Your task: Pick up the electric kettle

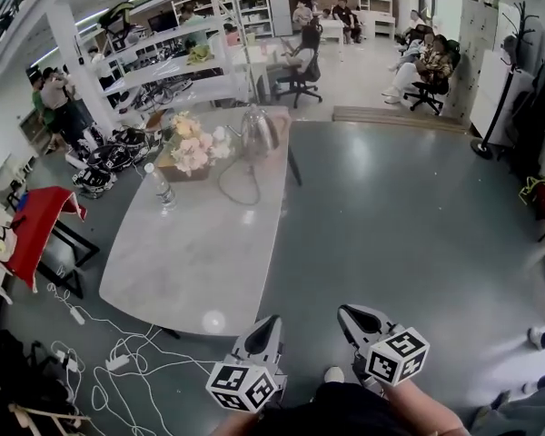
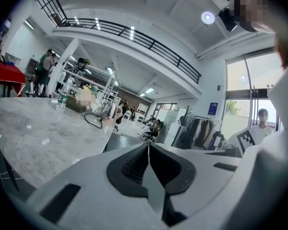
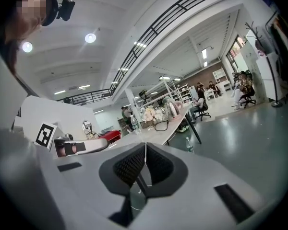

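electric kettle (image 1: 259, 133): untouched | left hand-held gripper (image 1: 269, 323): clenched, empty | right hand-held gripper (image 1: 347, 313): clenched, empty

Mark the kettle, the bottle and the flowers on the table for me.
kettle (image 1: 257, 134): head view, middle of its body.
bottle (image 1: 162, 190): head view, middle of its clear body.
flowers (image 1: 193, 147): head view, centre of the bunch.

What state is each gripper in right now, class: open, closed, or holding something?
Left gripper: closed, nothing between its jaws.
Right gripper: closed, nothing between its jaws.
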